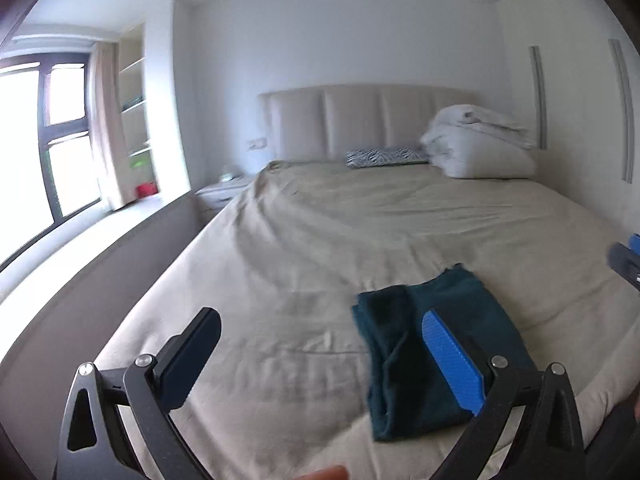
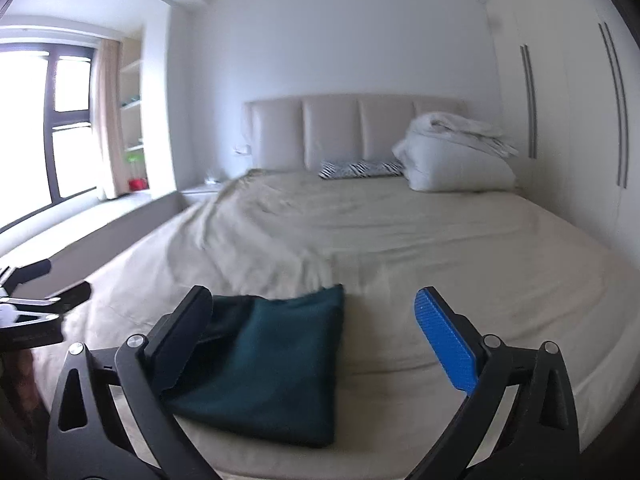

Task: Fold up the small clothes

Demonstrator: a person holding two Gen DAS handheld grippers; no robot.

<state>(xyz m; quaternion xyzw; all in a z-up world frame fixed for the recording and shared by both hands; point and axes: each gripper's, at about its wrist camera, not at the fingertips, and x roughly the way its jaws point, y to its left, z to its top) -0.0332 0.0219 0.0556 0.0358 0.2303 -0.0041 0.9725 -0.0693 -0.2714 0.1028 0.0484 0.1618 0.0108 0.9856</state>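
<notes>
A dark teal garment [image 1: 404,364] lies folded flat on the beige bed sheet [image 1: 320,240] near the bed's front edge. It also shows in the right wrist view [image 2: 272,364]. My left gripper [image 1: 320,356] is open and empty, held above the sheet, with its blue finger over the garment's middle. My right gripper [image 2: 316,332] is open and empty, with its dark left finger over the garment's left part. The right gripper's tip shows at the far right of the left wrist view [image 1: 626,260]. The left gripper shows at the left edge of the right wrist view [image 2: 44,292].
A white duvet pile [image 1: 476,144] and a zebra-print pillow [image 1: 384,157] lie by the padded headboard [image 1: 360,120]. A window [image 1: 40,152] and a ledge run along the left. A white wardrobe [image 2: 568,100] stands at the right.
</notes>
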